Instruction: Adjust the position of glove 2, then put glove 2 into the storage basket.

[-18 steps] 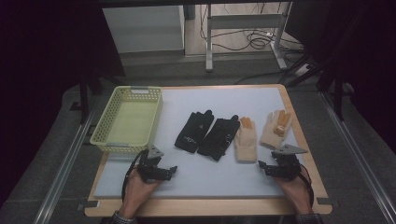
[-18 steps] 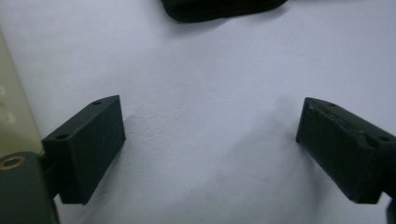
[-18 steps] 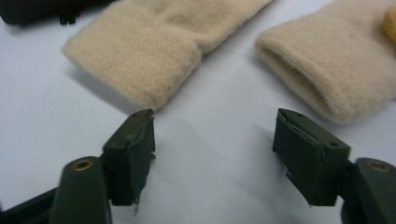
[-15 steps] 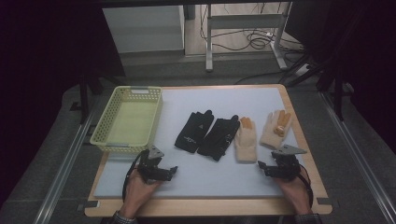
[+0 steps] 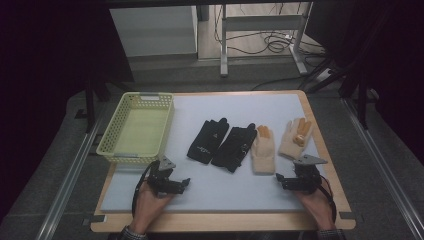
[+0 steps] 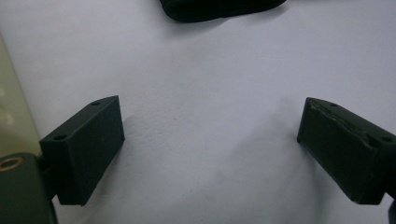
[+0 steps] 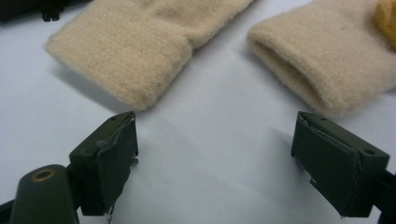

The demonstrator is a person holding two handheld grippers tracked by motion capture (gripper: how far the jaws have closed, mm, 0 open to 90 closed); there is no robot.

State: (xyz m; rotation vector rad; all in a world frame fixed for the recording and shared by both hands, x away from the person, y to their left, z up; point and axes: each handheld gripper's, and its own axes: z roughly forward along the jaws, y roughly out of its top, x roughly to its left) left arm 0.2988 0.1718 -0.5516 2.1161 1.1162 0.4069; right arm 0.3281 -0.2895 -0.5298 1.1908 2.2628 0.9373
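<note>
Right, nearest the table's front edge, both tools sit low on the pale grey foam mat point(image 5: 300, 107). On the left gripper point(image 5: 184, 183) the jaws stand wide apart with nothing between them, bare mat under them and the edge of a black glove just ahead. Over at the right gripper point(image 5: 280, 180) it's the same story, jaws spread wide and empty, pointing at 2 knitted cuffs.

Just beyond it lie the 2 beige knitted gloves with orange fingertips: the nearer one point(image 5: 263, 150) with its cuff point(image 7: 126, 60) just ahead of the jaws, the other point(image 5: 295, 139) angled off beside it, cuff point(image 7: 303, 70) open like a little tunnel. Left of those, the 2 black fabric gloves point(image 5: 222, 142) lie side by side, touching.

These gloves look light, soft and floppy, so they'll droop from any pinch. I'd say the thick ribbed cuff is the place to bite, 1 pad above, 1 sliding beneath.

Farthest left, the pale yellow-green plastic lattice basket point(image 5: 110, 142) sits on the table's corner.
</note>
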